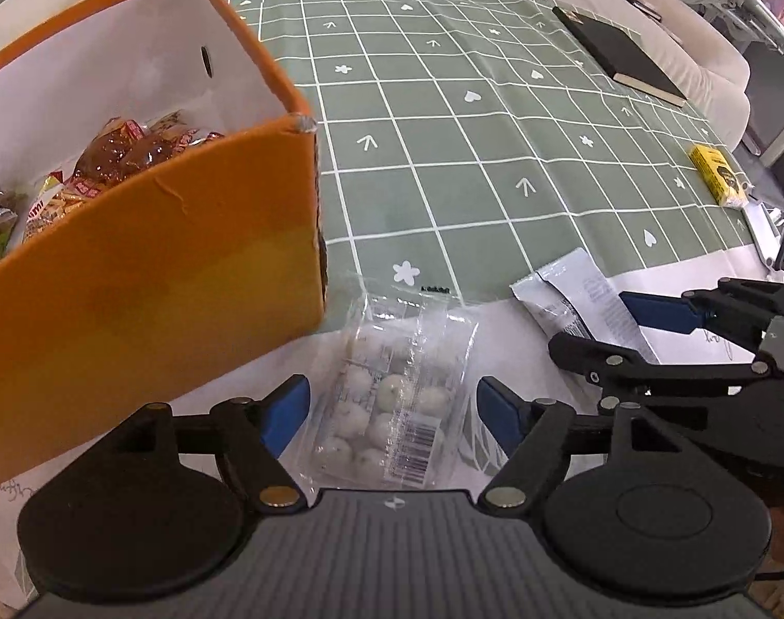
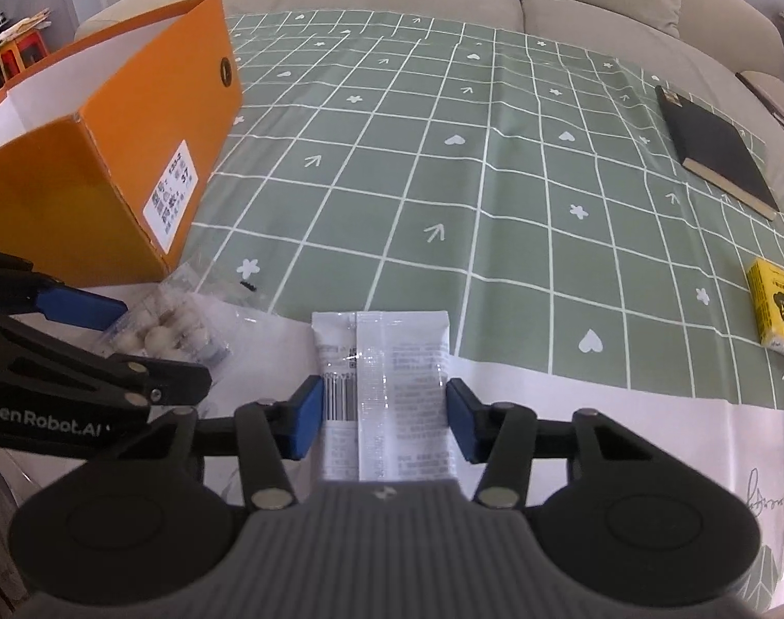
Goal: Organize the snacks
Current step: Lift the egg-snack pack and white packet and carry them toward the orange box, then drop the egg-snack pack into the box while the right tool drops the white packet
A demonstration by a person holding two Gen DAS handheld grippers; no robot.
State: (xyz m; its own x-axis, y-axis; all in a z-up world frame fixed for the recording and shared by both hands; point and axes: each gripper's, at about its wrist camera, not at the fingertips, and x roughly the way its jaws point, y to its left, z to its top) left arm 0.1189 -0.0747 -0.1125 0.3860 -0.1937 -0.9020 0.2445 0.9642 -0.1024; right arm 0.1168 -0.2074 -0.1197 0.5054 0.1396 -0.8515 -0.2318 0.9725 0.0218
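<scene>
Beside one orange box [image 2: 108, 155], left gripper [image 1: 392, 412] spread over a clear packet [image 1: 392, 402]; right gripper [image 2: 384, 420], beside "GenRobot.AI" lettering, pinching a white packet [image 2: 387, 387].

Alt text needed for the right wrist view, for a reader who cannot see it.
The right gripper straddles a white printed snack sachet lying flat on the table, blue pads at its two long edges. To the left, the left gripper reaches over a clear packet of white round sweets beside an open orange cardboard box; a green grid-patterned tablecloth lies beyond.

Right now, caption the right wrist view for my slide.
Right gripper straddles a white packet on the table, its fingers at the packet's sides; orange box at left.
</scene>
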